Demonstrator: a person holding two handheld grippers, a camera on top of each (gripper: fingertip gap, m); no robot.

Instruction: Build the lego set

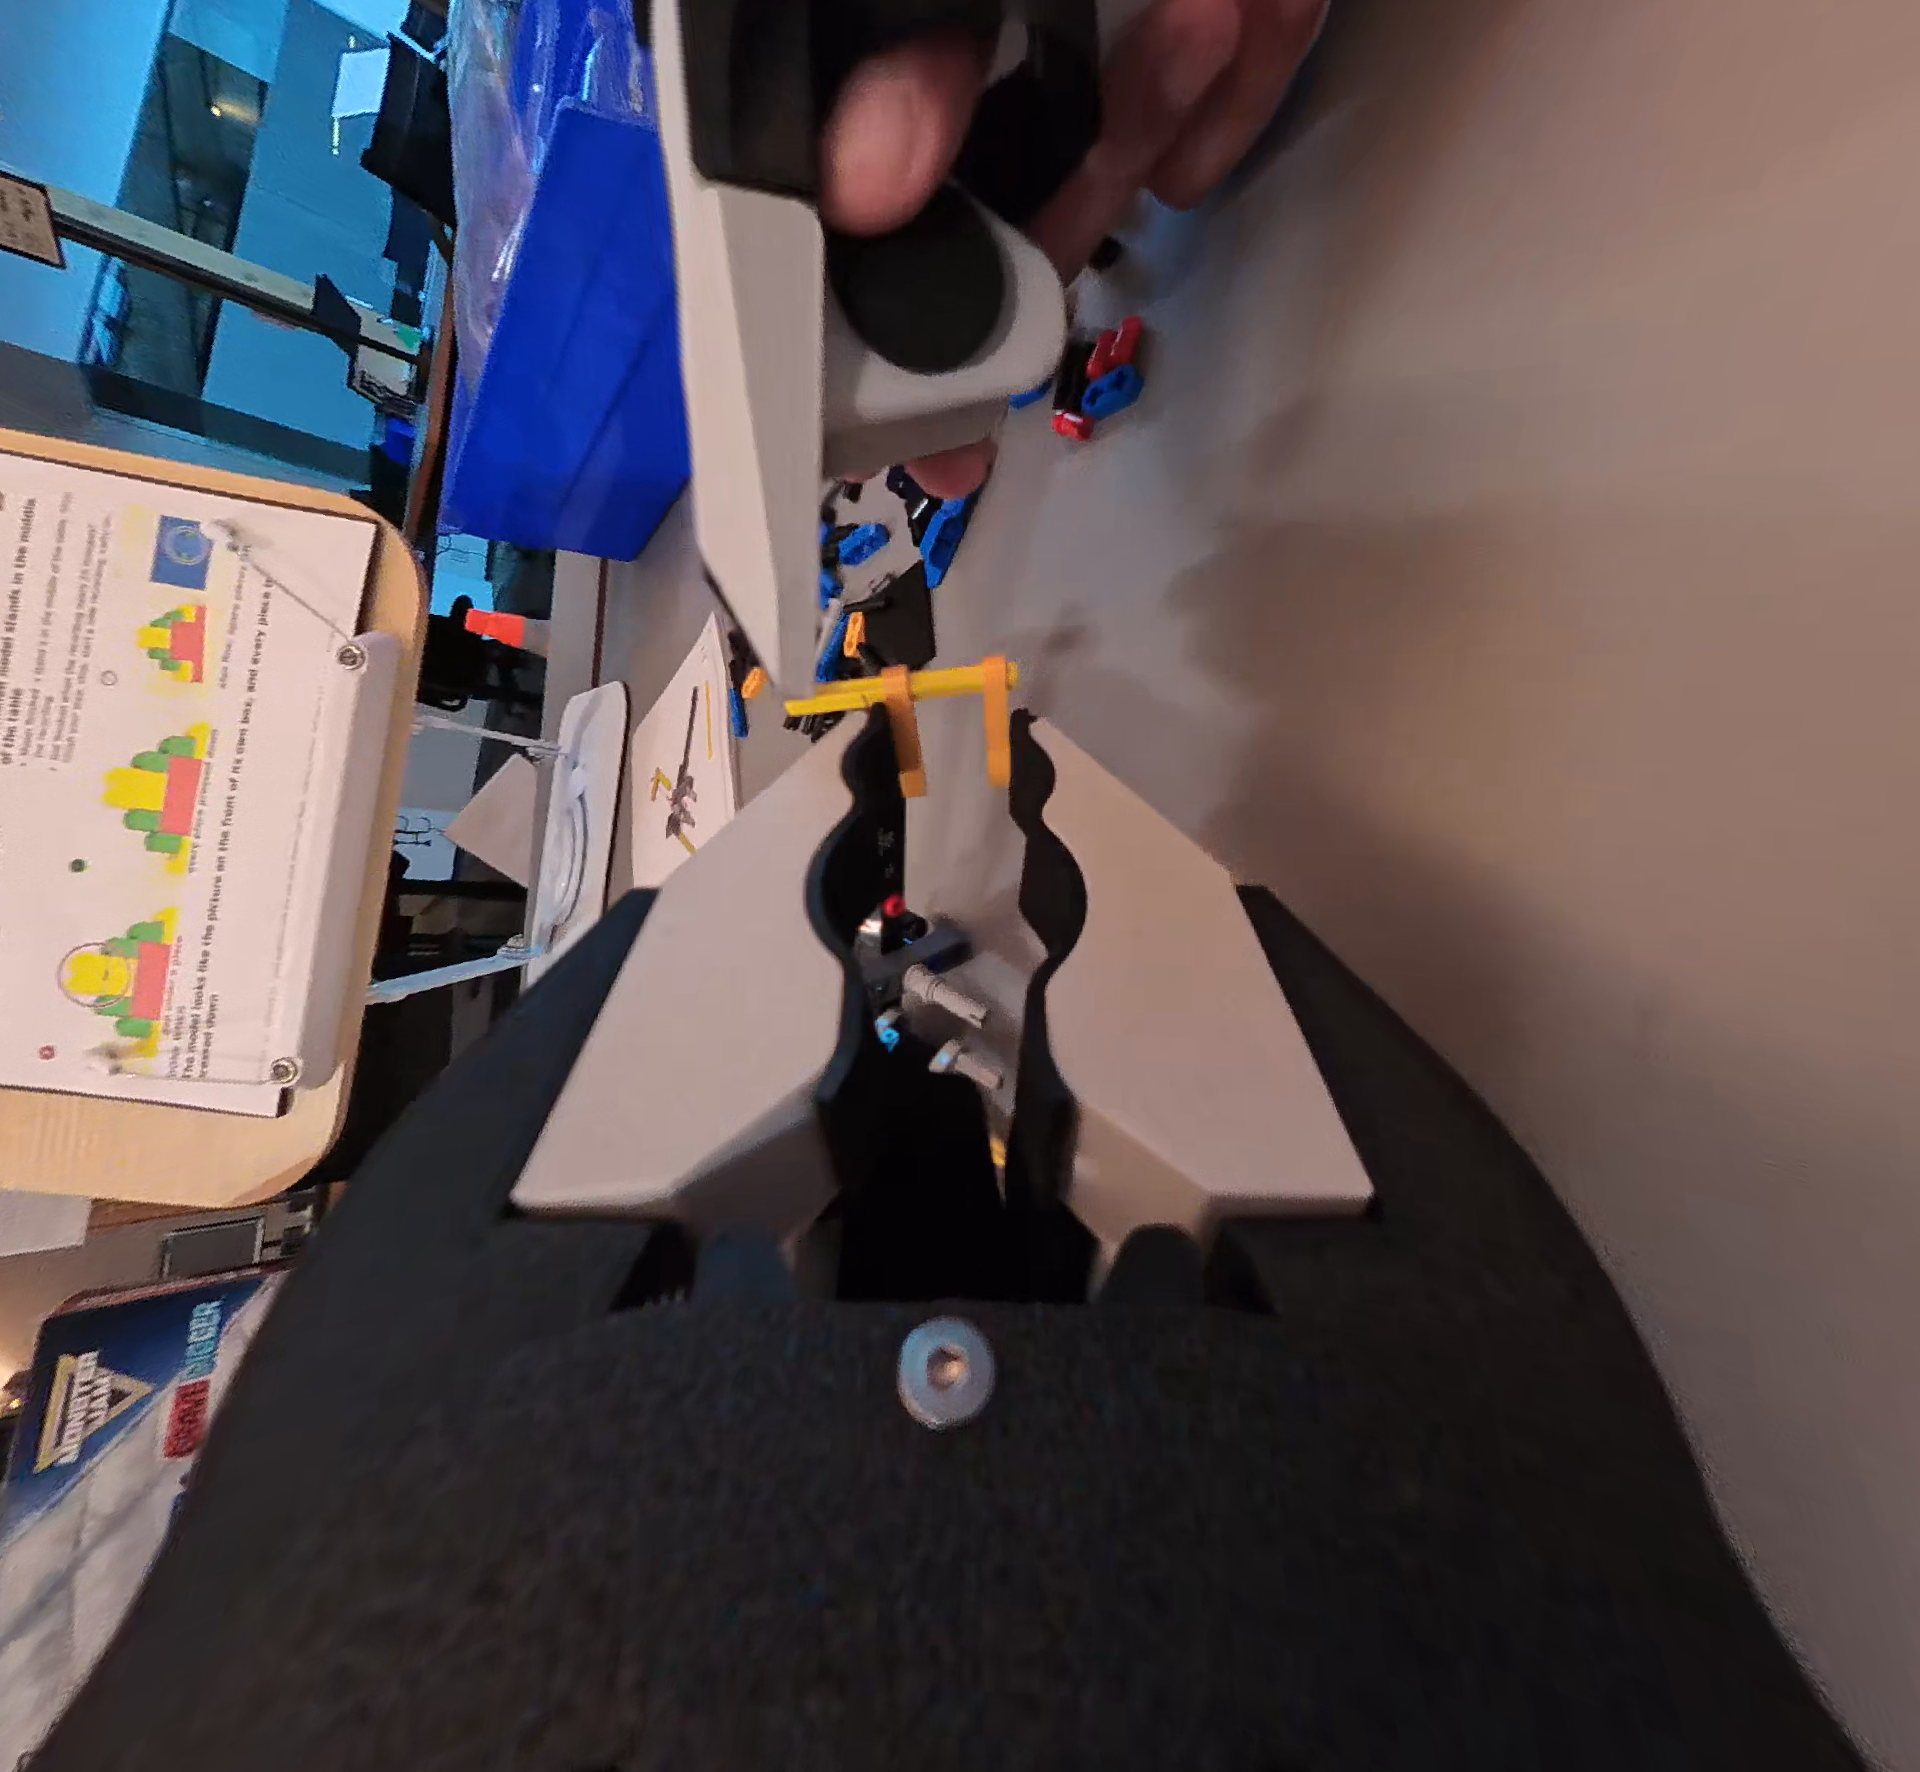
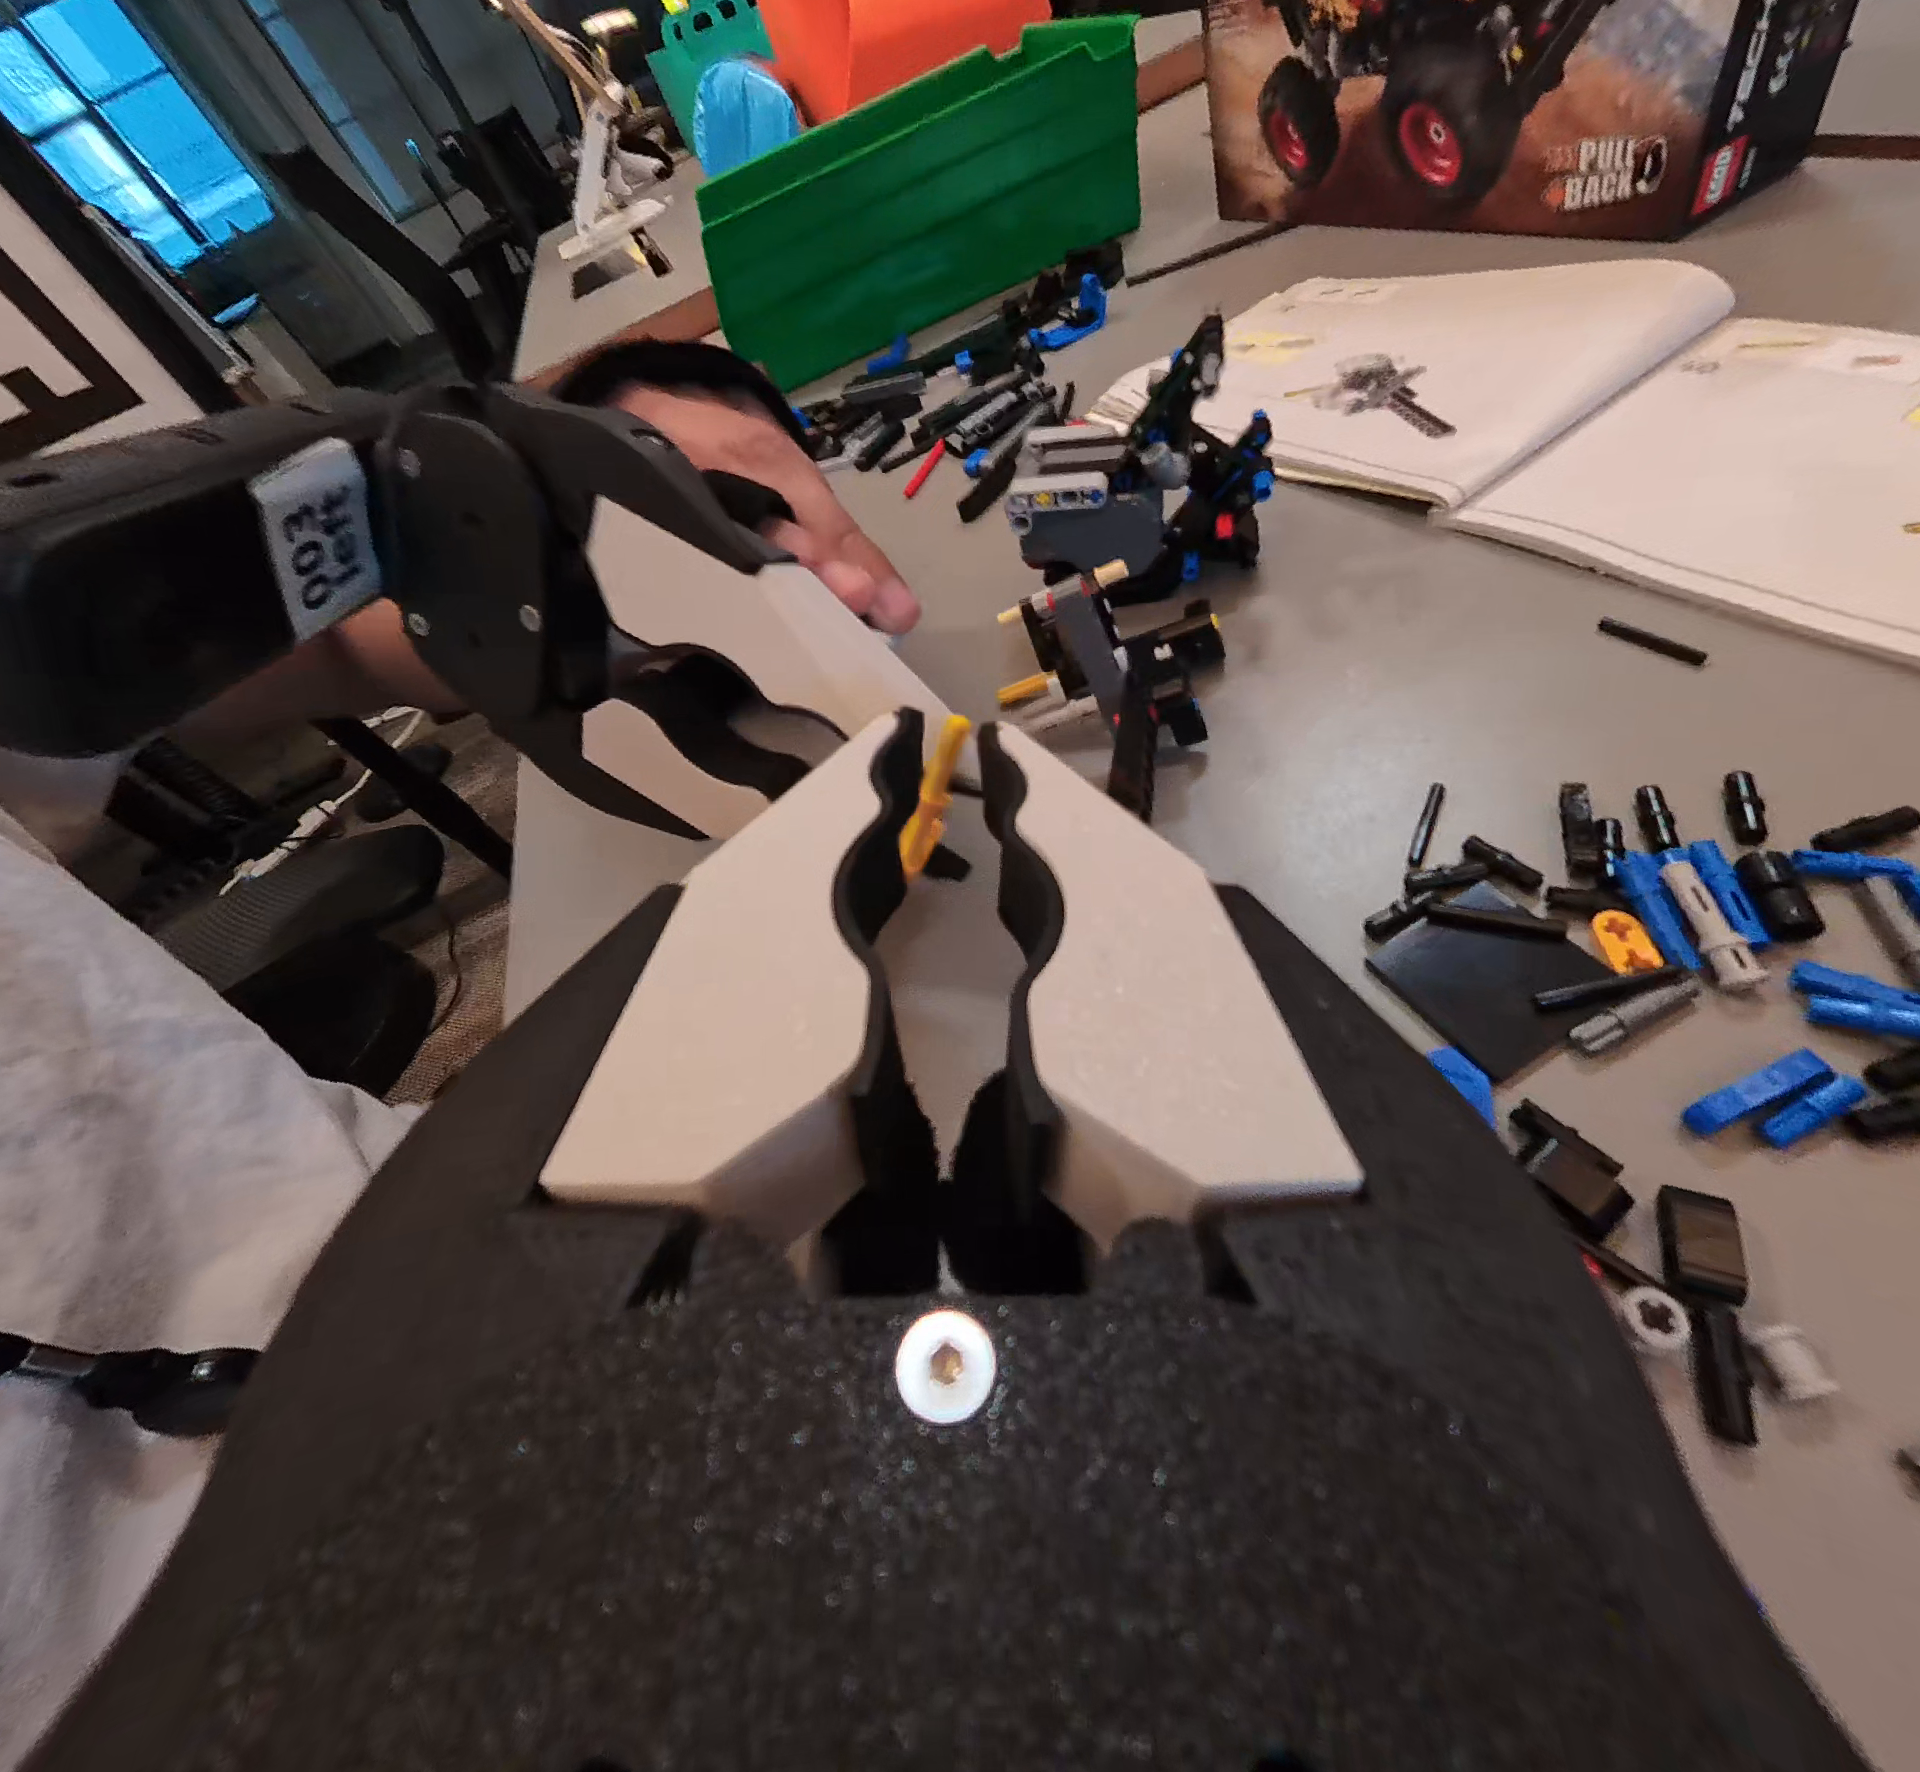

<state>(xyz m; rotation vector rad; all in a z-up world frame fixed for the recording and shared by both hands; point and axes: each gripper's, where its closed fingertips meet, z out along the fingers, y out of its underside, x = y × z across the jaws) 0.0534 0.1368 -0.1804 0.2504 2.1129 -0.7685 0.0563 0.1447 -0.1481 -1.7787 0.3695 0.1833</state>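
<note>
Yellow sub-assembly [image 1: 914, 699]: a yellow axle carrying two orange-yellow arms, held in the air above the desk [image 2: 1455, 683] between the two grippers, apparently so both can work on it free of the clutter.
Left gripper [image 1: 940, 735]: jaws stand apart; the two arms hang just at the tips, so I cannot tell whether the jaws bear on the piece or only frame it.
Right gripper [image 2: 948, 735]: jaws nearly together, pinching the yellow piece at the very tips, probably to steady it while an arm is slid along the axle.
Partial model [image 2: 1132, 579]: dark chassis with blue pins, resting on the desk beyond the grippers, likely waiting for this part.
Loose parts [image 2: 1683, 933]: blue, black and grey pieces scattered to the right, within easy reach.
Left wrist view alone: shows the axle's full length, both arms, and the right gripper from the side.
Right wrist view alone: shows the open instruction booklet [image 2: 1507, 392], the set's box [image 2: 1507, 60] and a green bin [image 2: 914, 195].
</note>
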